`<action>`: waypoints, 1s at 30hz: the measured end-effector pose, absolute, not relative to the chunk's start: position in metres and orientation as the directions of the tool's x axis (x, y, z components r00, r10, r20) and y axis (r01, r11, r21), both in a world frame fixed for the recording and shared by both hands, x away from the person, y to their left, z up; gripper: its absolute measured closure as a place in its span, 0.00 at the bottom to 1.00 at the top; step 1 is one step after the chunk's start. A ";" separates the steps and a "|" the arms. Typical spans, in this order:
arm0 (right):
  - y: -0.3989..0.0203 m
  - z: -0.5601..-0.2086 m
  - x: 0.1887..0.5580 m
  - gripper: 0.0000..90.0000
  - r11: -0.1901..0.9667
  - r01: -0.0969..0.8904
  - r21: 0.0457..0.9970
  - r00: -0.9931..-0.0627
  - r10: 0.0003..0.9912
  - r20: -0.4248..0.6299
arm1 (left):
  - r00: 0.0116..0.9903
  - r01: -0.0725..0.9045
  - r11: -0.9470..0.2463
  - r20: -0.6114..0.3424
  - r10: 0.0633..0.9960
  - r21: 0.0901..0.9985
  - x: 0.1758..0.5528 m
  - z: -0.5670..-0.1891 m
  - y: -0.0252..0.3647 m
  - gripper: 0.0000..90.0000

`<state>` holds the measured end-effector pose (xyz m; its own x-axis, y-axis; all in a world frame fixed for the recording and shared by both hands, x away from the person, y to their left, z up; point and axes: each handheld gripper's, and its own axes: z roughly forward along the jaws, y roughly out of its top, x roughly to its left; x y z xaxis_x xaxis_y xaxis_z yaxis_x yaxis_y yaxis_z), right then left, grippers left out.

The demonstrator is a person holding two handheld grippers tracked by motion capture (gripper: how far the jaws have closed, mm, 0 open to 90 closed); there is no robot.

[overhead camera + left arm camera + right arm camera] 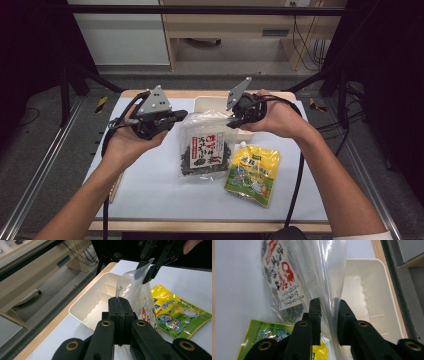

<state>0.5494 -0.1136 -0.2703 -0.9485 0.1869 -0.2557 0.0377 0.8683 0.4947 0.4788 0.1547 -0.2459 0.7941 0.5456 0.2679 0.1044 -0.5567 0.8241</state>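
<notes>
A clear bag of dark seaweed [204, 147] with a white and red label hangs tilted over the white table, its top edge lifted. In the left gripper view my left gripper [120, 299] is shut on that top edge, jaws pressed together. The bag [140, 297] stretches from there toward my right gripper [147, 268]. In the right gripper view my right gripper [329, 303] stands open a little, with the bag's clear film [329, 270] running through the gap between its jaws. From above, the left gripper [181, 116] and right gripper [231, 121] sit at the bag's two upper corners.
A white divided tray [202, 103] stands at the table's far edge, just behind the bag. A yellow pouch [253, 172] lies flat to the right of the bag. The table's wooden edge [185, 93] borders the tray, with floor beyond.
</notes>
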 end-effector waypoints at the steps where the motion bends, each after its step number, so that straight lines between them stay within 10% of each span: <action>1: -0.114 -0.270 0.549 0.89 0.869 0.041 0.493 -0.951 0.185 -0.249 | 0.792 0.106 -0.554 0.266 0.549 0.825 0.479 -0.246 0.155 1.00; 18: -0.113 -0.267 0.541 0.94 0.875 0.004 0.485 -0.957 0.144 -0.253 | 0.772 0.114 -0.541 0.268 0.576 0.834 0.484 -0.250 0.160 0.98; 27: -0.127 -0.246 0.530 0.96 0.828 0.083 0.554 -0.941 0.248 -0.230 | 0.667 0.132 -0.425 0.236 0.706 0.896 0.477 -0.257 0.178 0.37; 30: -0.131 -0.239 0.527 0.96 0.824 0.116 0.555 -0.935 0.279 -0.219 | 0.632 0.125 -0.375 0.218 0.743 0.919 0.469 -0.261 0.192 0.33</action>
